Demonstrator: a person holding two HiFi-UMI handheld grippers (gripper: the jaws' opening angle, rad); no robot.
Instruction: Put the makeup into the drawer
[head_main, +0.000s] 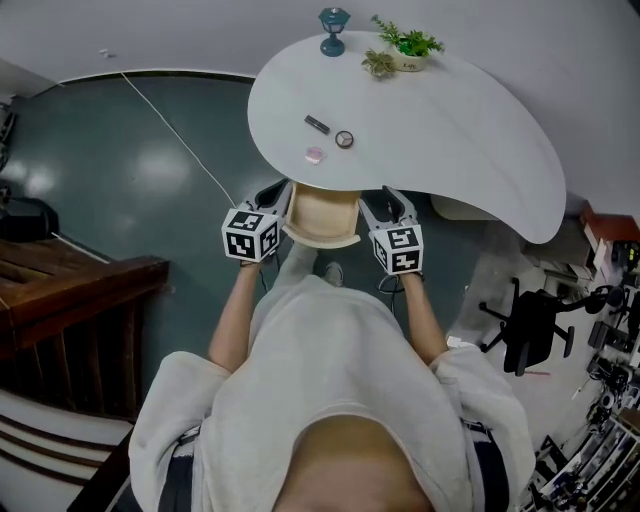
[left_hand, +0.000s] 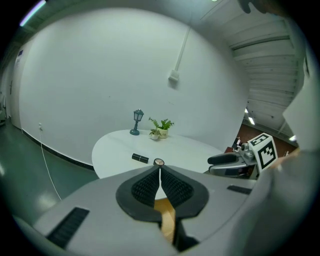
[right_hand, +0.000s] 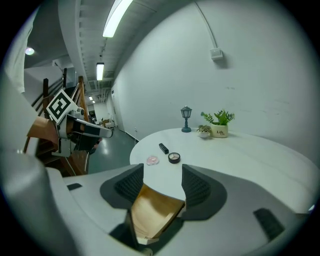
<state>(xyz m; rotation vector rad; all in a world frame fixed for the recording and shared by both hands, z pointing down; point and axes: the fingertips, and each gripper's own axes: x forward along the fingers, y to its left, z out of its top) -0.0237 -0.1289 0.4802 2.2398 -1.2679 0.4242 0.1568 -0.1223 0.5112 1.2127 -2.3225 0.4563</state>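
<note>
Here, left gripper (left_hand: 160, 170) is pressed together, right gripper (right_hand: 162, 171) spread above the wooden drawer (right_hand: 150, 210); makeup compact (right_hand: 174, 157) rests on the surface (right_hand: 240, 150).

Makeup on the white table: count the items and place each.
3, clustered on the table near its front edge: a black tube, a round compact to its right, a pink disc closest to the edge. None seems hidden.

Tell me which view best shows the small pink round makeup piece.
The right gripper view: the small pink round makeup piece lies near, unobstructed. The head view shows it as a tiny spot; the left gripper view misses it.
</note>
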